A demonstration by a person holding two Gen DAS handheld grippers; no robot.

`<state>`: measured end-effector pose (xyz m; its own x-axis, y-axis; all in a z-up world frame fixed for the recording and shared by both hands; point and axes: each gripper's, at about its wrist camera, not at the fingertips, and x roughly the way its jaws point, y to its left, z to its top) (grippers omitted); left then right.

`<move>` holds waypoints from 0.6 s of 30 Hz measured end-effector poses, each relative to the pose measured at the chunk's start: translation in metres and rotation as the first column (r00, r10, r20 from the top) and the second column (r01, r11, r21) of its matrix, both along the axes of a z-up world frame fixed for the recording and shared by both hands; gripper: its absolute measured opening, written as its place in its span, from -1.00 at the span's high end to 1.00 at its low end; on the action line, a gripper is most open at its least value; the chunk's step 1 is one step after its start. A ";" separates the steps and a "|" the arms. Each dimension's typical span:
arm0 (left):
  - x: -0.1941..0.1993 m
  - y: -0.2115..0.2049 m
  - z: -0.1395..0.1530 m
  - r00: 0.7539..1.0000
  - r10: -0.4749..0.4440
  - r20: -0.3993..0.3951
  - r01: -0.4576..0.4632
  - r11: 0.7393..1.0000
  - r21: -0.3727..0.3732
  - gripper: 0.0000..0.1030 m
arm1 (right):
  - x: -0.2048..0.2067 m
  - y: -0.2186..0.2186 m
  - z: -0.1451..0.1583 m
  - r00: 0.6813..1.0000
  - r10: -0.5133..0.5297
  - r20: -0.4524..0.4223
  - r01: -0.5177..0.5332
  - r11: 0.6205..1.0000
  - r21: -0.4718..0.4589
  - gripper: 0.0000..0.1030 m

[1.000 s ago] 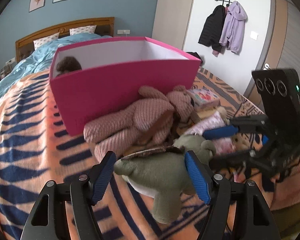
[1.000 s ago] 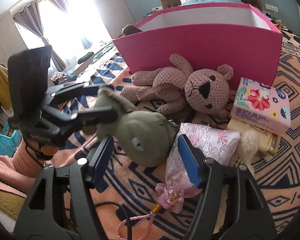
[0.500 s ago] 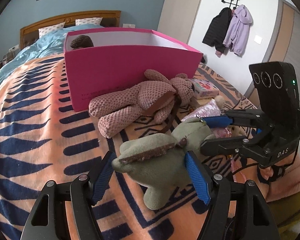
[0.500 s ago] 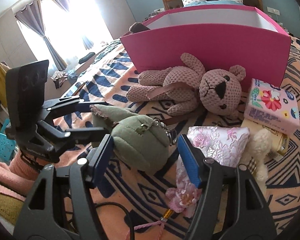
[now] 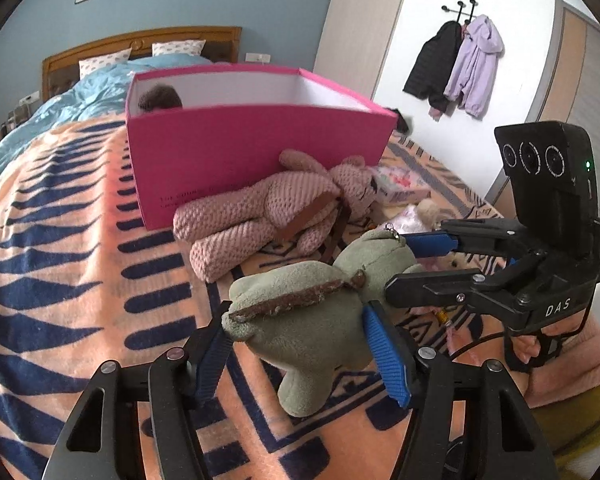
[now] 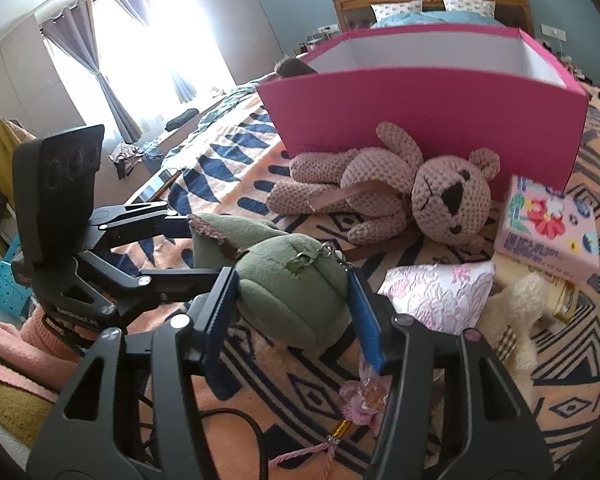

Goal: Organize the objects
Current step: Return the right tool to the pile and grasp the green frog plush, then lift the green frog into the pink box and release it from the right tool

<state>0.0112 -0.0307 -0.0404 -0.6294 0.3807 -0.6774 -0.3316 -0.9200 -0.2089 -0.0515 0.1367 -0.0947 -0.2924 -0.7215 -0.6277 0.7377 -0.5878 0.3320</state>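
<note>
A green plush toy [image 5: 312,312] with a brown ridge is held above the bed between both grippers. My left gripper [image 5: 300,344] is shut on its body; my right gripper [image 6: 296,296] is shut on its head [image 6: 292,280]. The right gripper also shows in the left wrist view [image 5: 428,264]; the left gripper shows in the right wrist view [image 6: 180,252]. A pink box [image 5: 260,152] stands behind, with a dark object [image 5: 160,98] in its left corner. A pink knitted bear [image 6: 400,196] lies against the box front.
A pink floral pouch [image 6: 440,292] with a tassel, a cream plush [image 6: 512,320] and a pink flowered packet [image 6: 548,228] lie on the patterned blanket [image 5: 60,280] to the right. Coats [image 5: 456,64] hang on the far wall.
The green plush has been carried up and slightly toward the box. The right gripper closed in and now grips its head; before it stood open around it.
</note>
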 end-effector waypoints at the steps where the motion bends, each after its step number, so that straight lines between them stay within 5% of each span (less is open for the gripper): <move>1: 0.001 0.000 0.003 1.000 0.000 -0.011 0.000 1.000 0.004 -0.27 | 0.002 0.001 0.003 1.000 0.005 -0.009 -0.005 1.000 -0.002 -0.11; 18: -0.023 -0.006 0.080 0.972 0.052 -0.228 -0.050 0.999 0.014 -0.27 | -0.013 -0.002 0.073 0.980 0.013 -0.201 -0.025 0.998 -0.057 -0.12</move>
